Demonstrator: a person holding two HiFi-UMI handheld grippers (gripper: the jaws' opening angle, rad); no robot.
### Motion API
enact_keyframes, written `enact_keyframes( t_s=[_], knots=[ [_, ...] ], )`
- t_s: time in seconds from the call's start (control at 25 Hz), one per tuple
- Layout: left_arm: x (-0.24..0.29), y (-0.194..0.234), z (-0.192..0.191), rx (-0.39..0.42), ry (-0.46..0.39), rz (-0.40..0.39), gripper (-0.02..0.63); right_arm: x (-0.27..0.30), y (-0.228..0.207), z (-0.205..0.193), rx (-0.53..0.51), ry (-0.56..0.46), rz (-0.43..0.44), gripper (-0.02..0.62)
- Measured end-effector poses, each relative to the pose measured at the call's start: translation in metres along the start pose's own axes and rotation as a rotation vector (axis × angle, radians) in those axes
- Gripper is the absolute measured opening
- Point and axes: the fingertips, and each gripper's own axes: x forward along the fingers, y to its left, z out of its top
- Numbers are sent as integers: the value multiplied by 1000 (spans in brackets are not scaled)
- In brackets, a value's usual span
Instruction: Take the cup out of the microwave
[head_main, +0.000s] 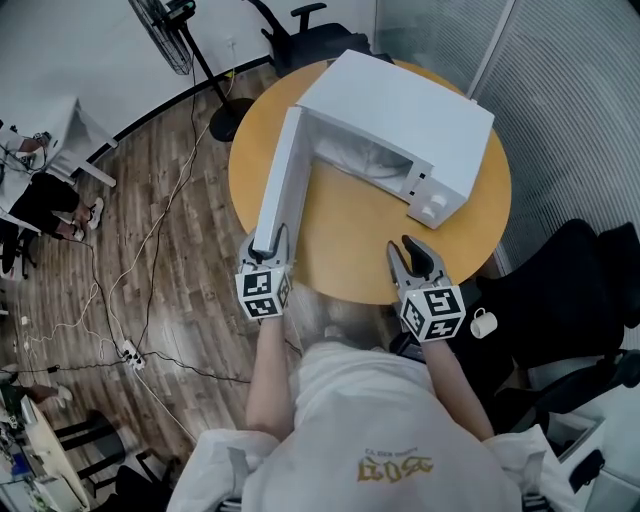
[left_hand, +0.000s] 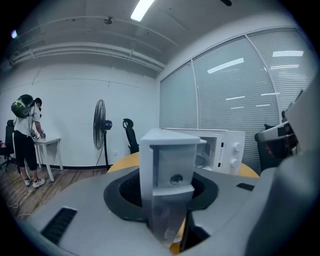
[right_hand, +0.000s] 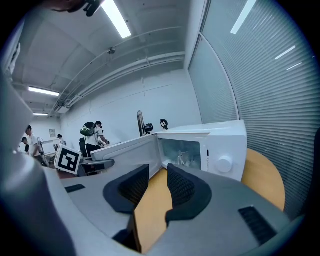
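Left gripper (left_hand: 167, 200) is clenched on the microwave door (head_main: 278, 185), which is swung open; right gripper (right_hand: 152, 192), released and empty, is nearer; the cup (right_hand: 182, 158) sits dimly inside the microwave (right_hand: 222, 145), straight ahead, frame centre.

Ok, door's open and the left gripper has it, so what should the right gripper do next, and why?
Probably ease the right gripper forward into the microwave cavity. The left gripper holds the door wide open, the right jaws stand apart and empty over the table, and what looks like the cup sits inside.
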Motion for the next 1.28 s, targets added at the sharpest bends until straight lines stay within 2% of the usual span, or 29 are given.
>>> enact_keyframes(
  t_s=[0.32, 0.72, 1.28],
  knots=[
    [-3, 18, 1, 8, -15, -19, 171, 25, 12, -8, -22, 26, -11, 124],
    [-3, 24, 2, 7, -22, -51, 172, 42, 15, -9, 3, 13, -47, 124],
    [-2, 26, 0, 29, 3, -74, 173, 84, -8, -5, 38, 7, -43, 124]
  ],
)
